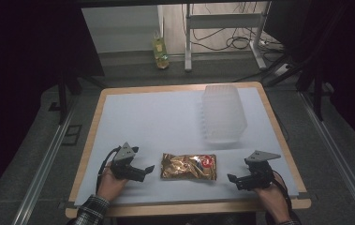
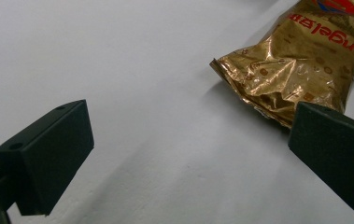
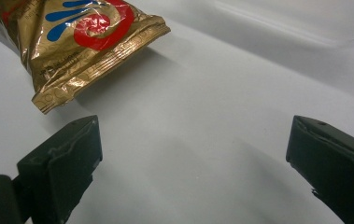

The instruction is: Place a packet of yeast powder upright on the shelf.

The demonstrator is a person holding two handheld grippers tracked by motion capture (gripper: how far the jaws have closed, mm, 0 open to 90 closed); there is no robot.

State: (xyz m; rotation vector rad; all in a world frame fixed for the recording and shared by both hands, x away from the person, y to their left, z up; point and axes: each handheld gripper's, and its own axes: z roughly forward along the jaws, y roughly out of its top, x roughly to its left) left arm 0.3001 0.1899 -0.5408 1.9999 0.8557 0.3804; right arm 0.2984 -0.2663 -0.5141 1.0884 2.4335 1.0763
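Nothing looks started yet: the gold snack bag (image 1: 188, 167) lies flat at lower centre of the frame. The left gripper (image 1: 143, 170) and right gripper (image 1: 233, 180) flank it, jaws spread wide and empty. A clear plastic tub (image 1: 223, 112) waits at upper right.

Right in front of you, the snack bag (image 1: 188, 167) lies flat on the table (image 1: 147, 117), near its front edge and about midway across. Your left gripper (image 1: 146, 170) sits just to the bag's left, jaws spread and pointing toward it; in the left gripper view the bag (image 2: 300, 56) lies ahead and to the right, its corner just beside one jaw. Your right gripper (image 1: 233, 181) sits to the bag's right, a little farther off, jaws apart, with the bag (image 3: 72, 42) ahead and to the left in the right gripper view. Behind the bag, toward the far right of the table, stands the plastic container (image 1: 223, 112). Beyond the table's far edge, a bottle (image 1: 160, 51) stands on the floor.
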